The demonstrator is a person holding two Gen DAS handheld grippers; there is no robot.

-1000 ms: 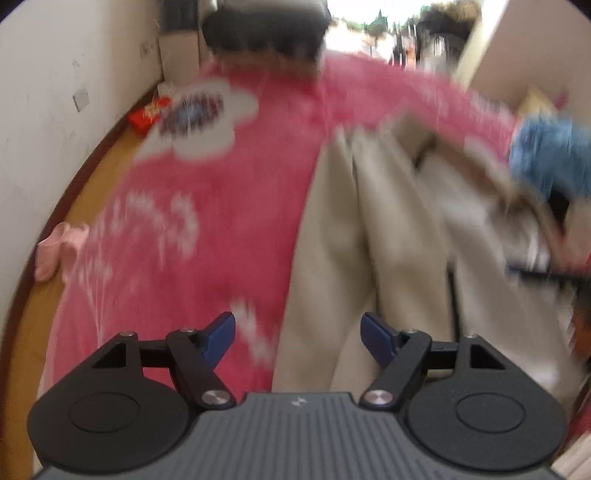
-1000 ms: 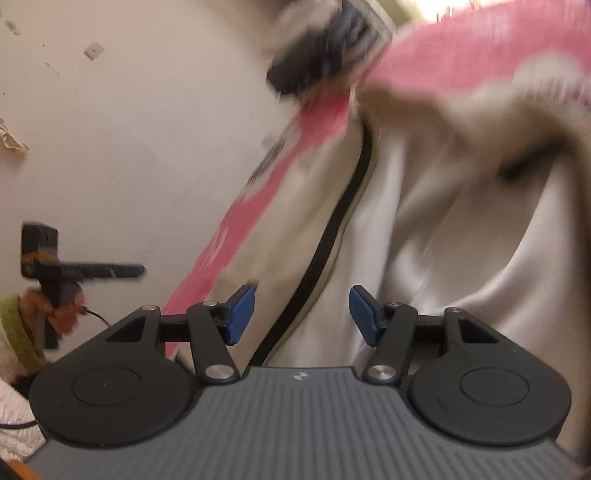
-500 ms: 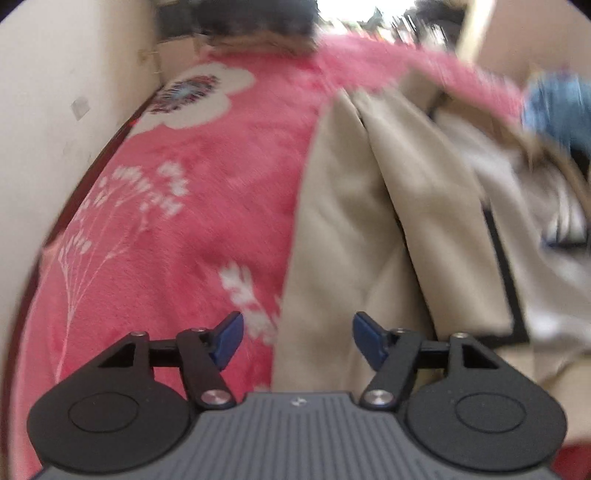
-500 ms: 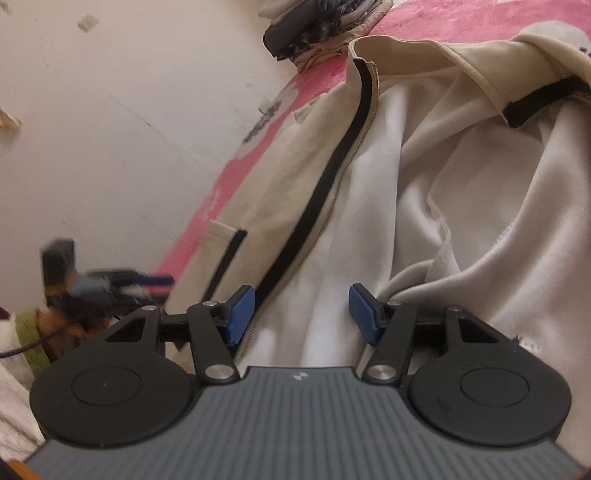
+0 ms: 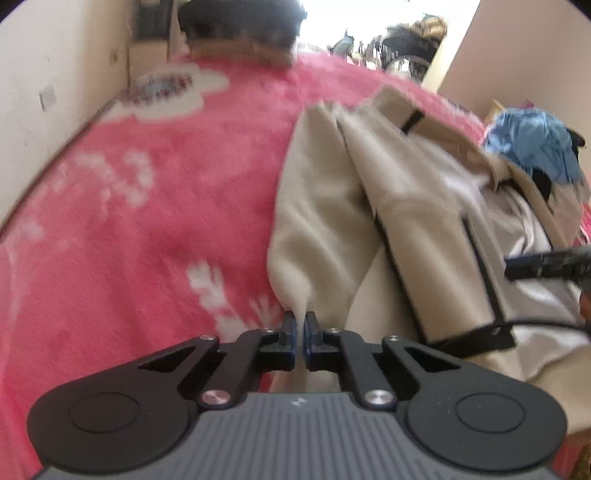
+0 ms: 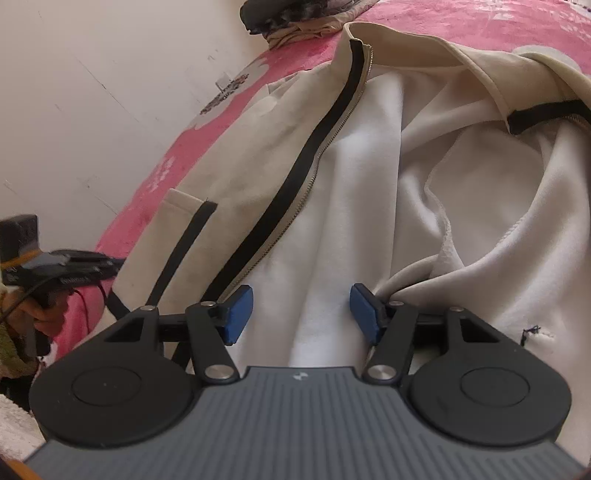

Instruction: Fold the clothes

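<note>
A beige zip jacket [image 5: 373, 206] with black trim and white lining lies open on a pink flowered blanket [image 5: 147, 221]. My left gripper [image 5: 299, 325] is shut on the jacket's near left sleeve end, pinching the beige cloth between its blue pads. In the right wrist view the jacket [image 6: 258, 155] fills the frame, its black zipper running diagonally. My right gripper [image 6: 301, 312] is open just above the white lining [image 6: 354, 206], with a fold of cloth between its fingers. The right gripper also shows at the right edge of the left wrist view [image 5: 546, 264].
A blue garment [image 5: 532, 144] lies beyond the jacket at the right. A dark bundle [image 5: 240, 26] sits at the far end of the bed. A white wall [image 5: 48, 92] runs along the left side. The left gripper shows in the right wrist view [image 6: 70, 271].
My left gripper has closed from open onto the jacket's sleeve end. My right gripper has stayed open and moved slightly closer over the lining.
</note>
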